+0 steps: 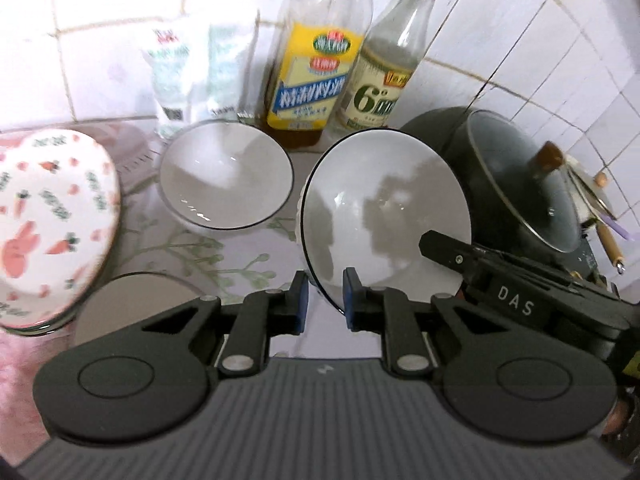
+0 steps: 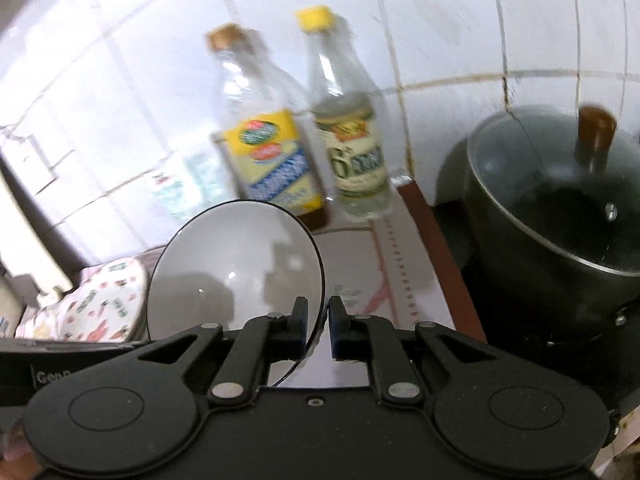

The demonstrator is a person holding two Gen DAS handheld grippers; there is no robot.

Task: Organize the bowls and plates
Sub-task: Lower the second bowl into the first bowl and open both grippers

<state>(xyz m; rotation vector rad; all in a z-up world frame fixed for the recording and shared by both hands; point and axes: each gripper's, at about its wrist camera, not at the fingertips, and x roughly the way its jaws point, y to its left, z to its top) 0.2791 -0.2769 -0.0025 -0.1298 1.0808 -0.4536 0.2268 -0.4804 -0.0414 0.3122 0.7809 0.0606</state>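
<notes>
A: What does the left gripper (image 1: 324, 300) hold?
B: Nothing for certain. Its blue pads stand a little apart at lower centre of the left view, on either side of the rim of a tilted white bowl (image 1: 384, 216); the left pad looks clear of the rim, and contact at the right pad cannot be told.

A: And the right gripper (image 2: 318, 330)?
B: In the right view its fingers are nearly together, pinching the black-edged rim of the same bowl (image 2: 236, 268), which stands tipped up at centre left. Its finger (image 1: 452, 254) reaches that bowl from the right in the left view, with "DAS" printed on the body.

A: Other dishes?
B: A second bowl (image 1: 226, 180) sits upright at centre, behind and left of the tilted one. A rabbit-and-carrot plate (image 1: 52, 228) fills the left edge.

A: Any labels?
B: Two bottles at top centre. The oil bottle (image 1: 316, 60) has a yellow and blue label with blurred Chinese text. The yellow-capped bottle (image 1: 392, 68) shows "6°". The left gripper body at lower left of the right view reads "Gen", then is cut off.

A: On the right?
B: A dark pot (image 2: 560, 216) with a glass lid and brown knob.
</notes>
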